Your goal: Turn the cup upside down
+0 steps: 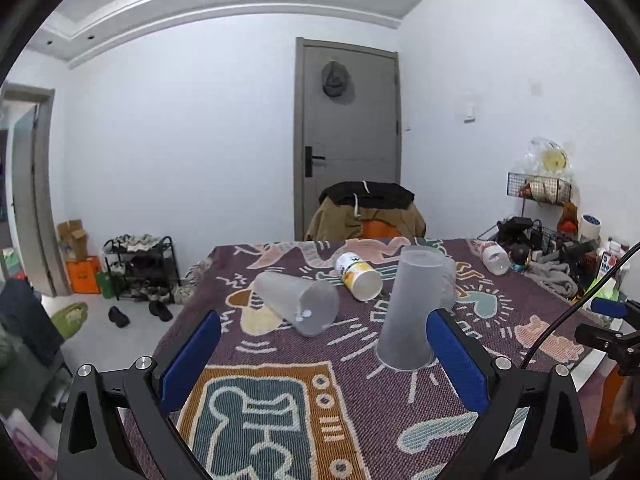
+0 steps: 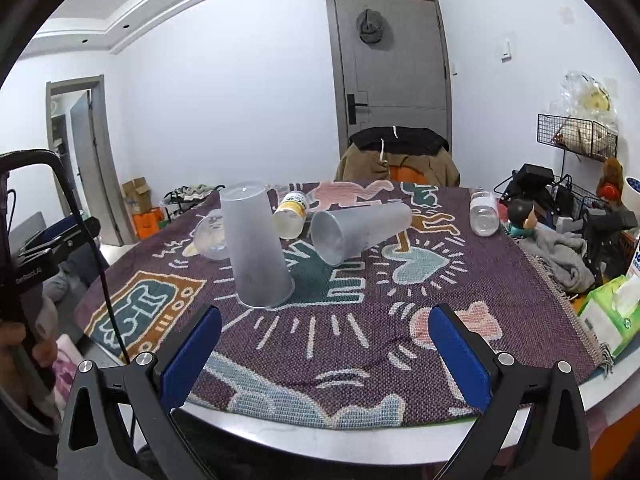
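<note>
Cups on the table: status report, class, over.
Left gripper open, empty. Right gripper open, empty. One frosted cup already upside down; two more lying on their sides. Yellow cup and bottle lie behind, not blocking.

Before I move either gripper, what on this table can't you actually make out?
- Left wrist view: the frosted cup lying on its side is mostly hidden behind the upside-down frosted cup.
- Right wrist view: the clear cup is partly hidden by the upside-down cup.
- Yellow-and-white cup: label print too small in both views.
</note>
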The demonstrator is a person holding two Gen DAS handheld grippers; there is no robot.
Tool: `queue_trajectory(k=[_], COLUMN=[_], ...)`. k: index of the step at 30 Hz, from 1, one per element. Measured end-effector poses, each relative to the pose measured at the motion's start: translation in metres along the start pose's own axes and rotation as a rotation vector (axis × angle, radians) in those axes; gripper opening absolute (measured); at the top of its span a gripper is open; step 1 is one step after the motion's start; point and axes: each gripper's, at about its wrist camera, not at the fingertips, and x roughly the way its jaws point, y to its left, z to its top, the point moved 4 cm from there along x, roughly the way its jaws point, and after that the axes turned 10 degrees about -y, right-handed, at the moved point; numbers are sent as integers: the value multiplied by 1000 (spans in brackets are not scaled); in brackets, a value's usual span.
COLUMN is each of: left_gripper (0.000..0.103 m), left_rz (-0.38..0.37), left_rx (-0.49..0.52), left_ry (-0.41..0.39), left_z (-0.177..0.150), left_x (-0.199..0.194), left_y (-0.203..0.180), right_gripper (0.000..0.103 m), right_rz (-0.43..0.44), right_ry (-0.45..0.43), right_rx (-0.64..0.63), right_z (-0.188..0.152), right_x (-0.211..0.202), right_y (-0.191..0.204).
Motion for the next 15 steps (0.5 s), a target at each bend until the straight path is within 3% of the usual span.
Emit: queue_trajectory(k=[9, 15], left_gripper=[103, 103], left_rz=[51, 67], left_rx=[-5, -5], left_ry=[8, -13], left_z=[-16, -18], left_x=[-14, -24], left_y=[12, 19], right_gripper=[103, 103], right_rz=[-24, -37], right_ry=[-57, -36], right_rx=[31, 46], right_z=[0, -6], right_x=[-12, -7], right_y=[-9, -9])
